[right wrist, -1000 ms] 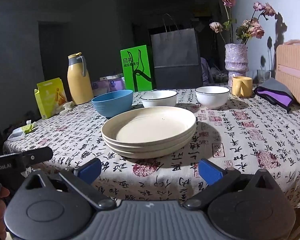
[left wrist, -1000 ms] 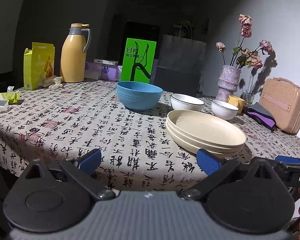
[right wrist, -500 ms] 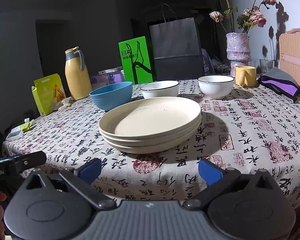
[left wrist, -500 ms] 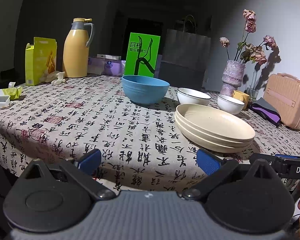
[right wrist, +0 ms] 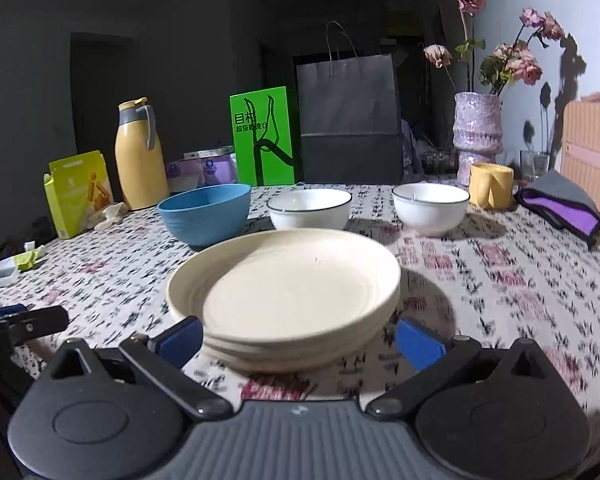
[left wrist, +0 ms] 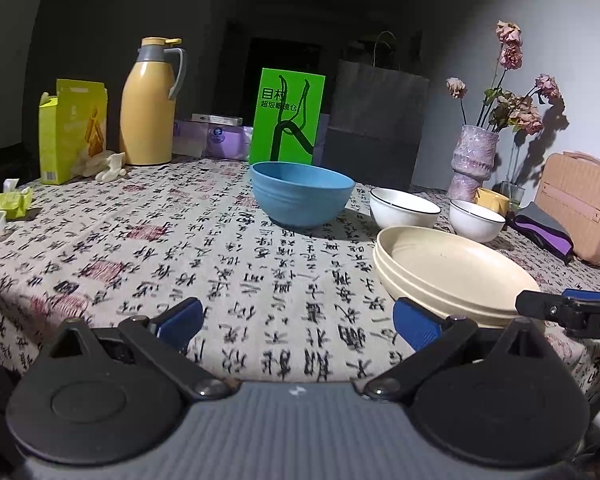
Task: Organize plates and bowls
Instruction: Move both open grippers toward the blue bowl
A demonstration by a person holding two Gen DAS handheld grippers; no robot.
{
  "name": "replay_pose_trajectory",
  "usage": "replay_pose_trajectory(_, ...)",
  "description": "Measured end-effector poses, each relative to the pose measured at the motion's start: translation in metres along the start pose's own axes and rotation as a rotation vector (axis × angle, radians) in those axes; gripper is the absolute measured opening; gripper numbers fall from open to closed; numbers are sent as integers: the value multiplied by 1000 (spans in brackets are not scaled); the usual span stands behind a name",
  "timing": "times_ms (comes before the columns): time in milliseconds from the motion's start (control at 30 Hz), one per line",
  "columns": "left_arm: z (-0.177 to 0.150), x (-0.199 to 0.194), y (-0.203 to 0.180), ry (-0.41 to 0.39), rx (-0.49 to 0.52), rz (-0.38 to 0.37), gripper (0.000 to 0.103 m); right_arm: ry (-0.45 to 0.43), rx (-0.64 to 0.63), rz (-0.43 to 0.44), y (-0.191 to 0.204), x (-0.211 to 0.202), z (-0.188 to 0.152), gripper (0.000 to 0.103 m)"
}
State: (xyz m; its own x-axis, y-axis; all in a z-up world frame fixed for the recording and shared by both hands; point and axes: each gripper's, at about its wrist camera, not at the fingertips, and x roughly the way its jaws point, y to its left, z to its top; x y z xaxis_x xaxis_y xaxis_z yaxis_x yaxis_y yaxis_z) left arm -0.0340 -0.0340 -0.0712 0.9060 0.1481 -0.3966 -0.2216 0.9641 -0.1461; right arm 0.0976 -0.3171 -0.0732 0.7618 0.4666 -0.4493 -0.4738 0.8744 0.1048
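In the right wrist view, the stack of cream plates (right wrist: 288,292) is sitting in the lower centre of the frame on the calligraphy-print tablecloth (right wrist: 500,280), and the right gripper (right wrist: 298,334) is hovering at its near rim with its blue-tipped fingers (right wrist: 418,342) spread wide, one on each side of the stack, gripping nothing; whether the tips are touching the plates cannot be told. Behind the stack, across the middle of the frame, the blue bowl (right wrist: 204,212) is standing at the left, a white bowl with a dark rim (right wrist: 309,208) in the centre and a second white bowl (right wrist: 430,208) at the right, all apart from one another. A yellow mug (right wrist: 491,184) and a purple vase of dried roses (right wrist: 478,132) are standing at the right, with a black paper bag (right wrist: 350,120) and a green card (right wrist: 262,136) further back. In the left wrist view, the left gripper (left wrist: 298,318) is hanging over bare cloth at the bottom of the frame, its fingers (left wrist: 178,316) likewise wide apart and empty, while the plates are lying at the lower right, just beside its right fingertip. A yellow thermos (left wrist: 150,104) and an open yellow box (left wrist: 72,130) are occupying the upper left, and a pink case (left wrist: 576,208) is sitting at the right edge.
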Motion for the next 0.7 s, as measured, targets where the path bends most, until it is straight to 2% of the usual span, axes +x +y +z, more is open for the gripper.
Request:
replay_pose_trajectory(233,26,23,14,-3,-8,-21,103,12,-3,-18,3,28,34,103)
replay_pose_trajectory(300,35,30,18,5,-7,-17,103,41,-19,-15,7,39,46,103)
replay_pose_trajectory(467,57,51,33,38,-48,-63,103,104,-48,15,16,67,75,103)
replay_pose_trajectory(600,75,70,44,63,-71,-88,103,141,-41,47,18,89,96,103)
replay_pose_trajectory(700,87,85,52,91,-83,-93,103,200,-36,64,17,111,108,103)
